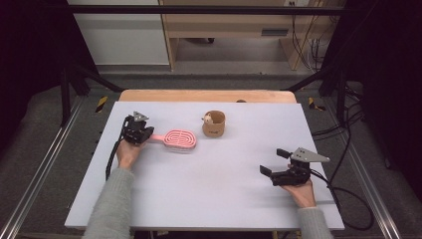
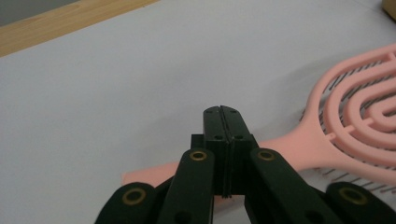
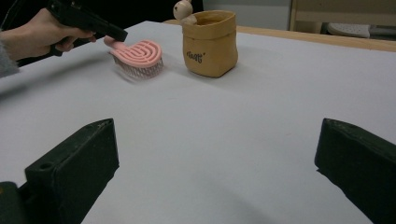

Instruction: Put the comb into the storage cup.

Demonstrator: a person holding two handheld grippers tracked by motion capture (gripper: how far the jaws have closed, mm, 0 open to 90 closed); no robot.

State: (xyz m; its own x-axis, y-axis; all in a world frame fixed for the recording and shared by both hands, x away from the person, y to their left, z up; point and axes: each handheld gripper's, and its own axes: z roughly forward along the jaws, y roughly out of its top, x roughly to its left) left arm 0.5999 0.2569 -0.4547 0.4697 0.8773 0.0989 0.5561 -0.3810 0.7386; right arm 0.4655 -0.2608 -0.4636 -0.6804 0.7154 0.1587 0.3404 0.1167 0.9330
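A pink hairbrush (image 1: 180, 138) with a looped open head lies flat on the grey mat, handle toward the left. My left gripper (image 1: 148, 134) is at the handle's end, and its jaws are shut tight together. In the left gripper view the gripper (image 2: 222, 109) sits over the handle of the brush (image 2: 355, 116), which passes beneath the jaws, not between them. My right gripper (image 1: 272, 161) stands open near the mat's front right, nothing between its jaws (image 3: 215, 154). The right gripper view shows the brush (image 3: 140, 53) and the left gripper (image 3: 119, 33) far off.
A tan soft pouch (image 1: 214, 127) with a small round-headed figure (image 1: 207, 118) at its rim stands just right of the brush head; the pouch (image 3: 210, 46) is upright. The grey mat (image 1: 209, 189) covers a wooden table. Cables trail off at the right.
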